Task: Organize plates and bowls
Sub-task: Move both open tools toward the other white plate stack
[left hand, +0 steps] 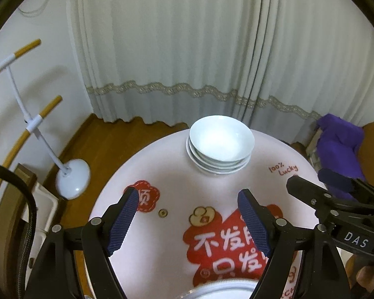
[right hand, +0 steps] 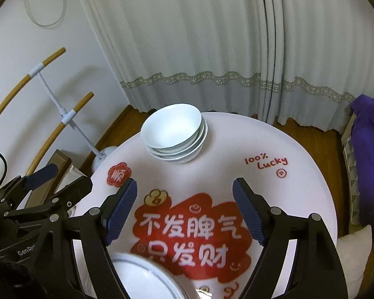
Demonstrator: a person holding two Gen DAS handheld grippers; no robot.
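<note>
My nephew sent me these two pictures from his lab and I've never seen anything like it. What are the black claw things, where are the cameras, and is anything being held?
No robot here: a person holds a two-finger clamp in each hand, each with a wide-angle camera looking forward along its fingers. One picture is from the left gripper, the other from the right gripper; each also glimpses the other at its edge. Both stand open with nothing between their blue pads, so nothing is held. Below them is a round table with a printed pink and red cover. At its far side sits a stack of white bowls; a white plate lies at the near edge.
</note>
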